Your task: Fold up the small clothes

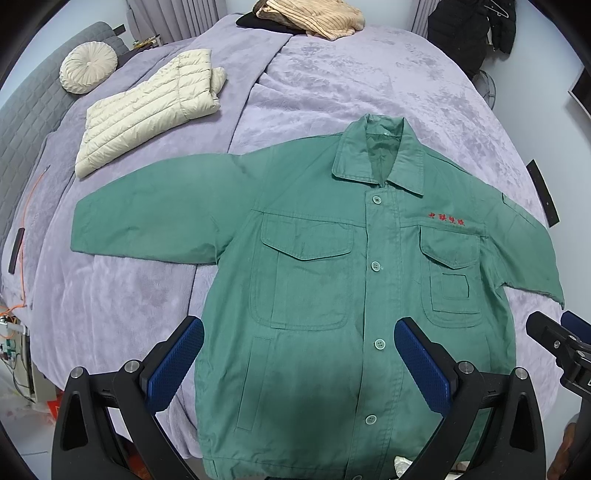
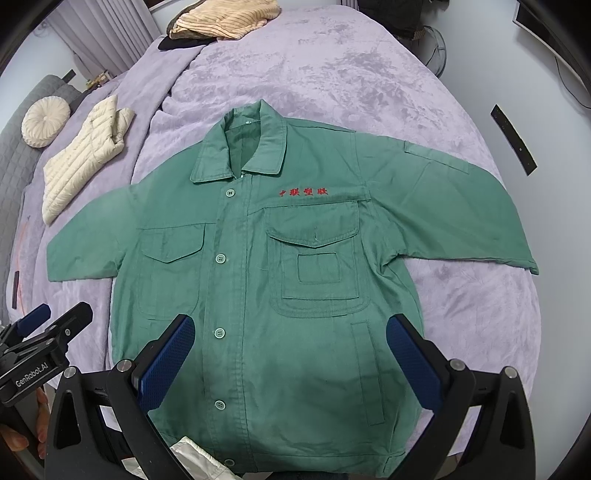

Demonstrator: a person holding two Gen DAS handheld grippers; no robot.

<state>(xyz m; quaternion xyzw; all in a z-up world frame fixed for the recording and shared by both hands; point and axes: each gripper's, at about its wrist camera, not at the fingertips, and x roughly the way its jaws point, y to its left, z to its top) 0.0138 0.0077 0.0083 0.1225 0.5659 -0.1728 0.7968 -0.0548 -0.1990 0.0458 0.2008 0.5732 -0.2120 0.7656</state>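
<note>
A green button-up work jacket [image 1: 314,266] [image 2: 258,266] lies flat and face up on the lilac bedspread, collar away from me, both sleeves spread out sideways, red embroidery on its chest. My left gripper [image 1: 299,332] hovers open above the jacket's lower left half, blue pads wide apart with nothing between them. My right gripper [image 2: 290,330] hovers open above the lower right half, also holding nothing. Each gripper shows at the edge of the other's view: the right gripper [image 1: 561,347] at the right edge of the left wrist view and the left gripper [image 2: 44,328] at the left edge of the right wrist view.
A folded cream puffer jacket [image 1: 147,110] [image 2: 81,155] lies at the far left of the bed [image 1: 351,74], next to a round cream cushion [image 1: 88,66]. A beige knit pile [image 1: 310,16] sits at the bed's far end. Black strips [image 1: 543,192] mark the bed's edges.
</note>
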